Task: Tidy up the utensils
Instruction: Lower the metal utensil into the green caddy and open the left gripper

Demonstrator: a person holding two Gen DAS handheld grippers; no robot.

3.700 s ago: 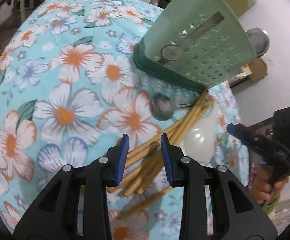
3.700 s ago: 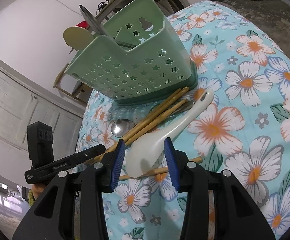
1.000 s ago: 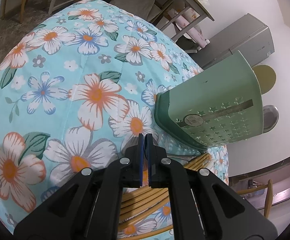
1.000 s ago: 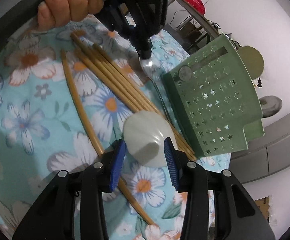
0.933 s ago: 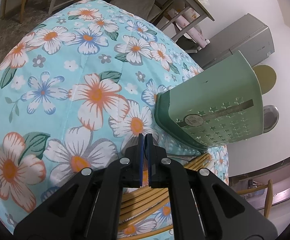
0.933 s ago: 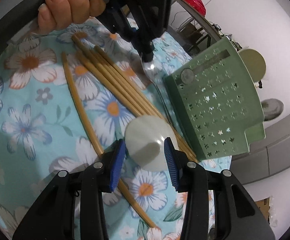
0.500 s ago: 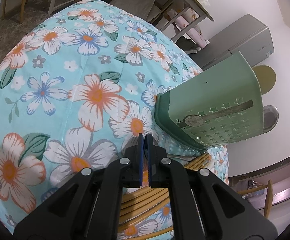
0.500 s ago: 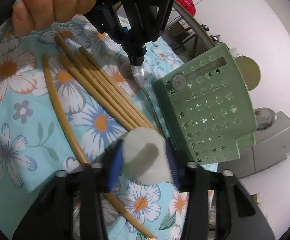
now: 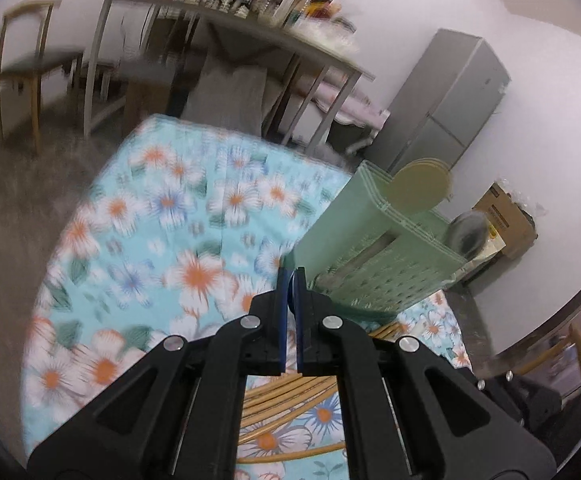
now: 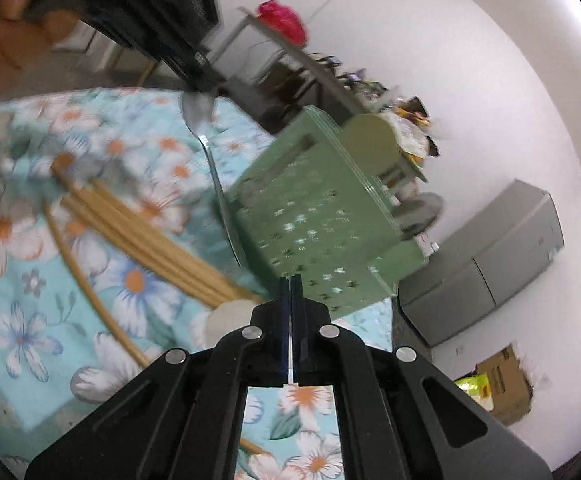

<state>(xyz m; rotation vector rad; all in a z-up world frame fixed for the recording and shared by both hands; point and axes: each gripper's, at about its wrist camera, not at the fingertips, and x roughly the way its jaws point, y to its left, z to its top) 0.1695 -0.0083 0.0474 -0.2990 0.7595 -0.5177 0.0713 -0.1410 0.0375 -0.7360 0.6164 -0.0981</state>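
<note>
The left gripper (image 10: 194,80) pinched a shiny metal spoon (image 10: 210,160) by its bowl — the right gripper (image 10: 290,292) clamped a white ceramic spoon (image 10: 226,320) beside the perforated green plastic caddy (image 10: 322,216).

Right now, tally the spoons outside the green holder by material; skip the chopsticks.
Metal spoon: 1, gripped by the left gripper
White ceramic spoon: 1, gripped by the right gripper
Total: 2
</note>
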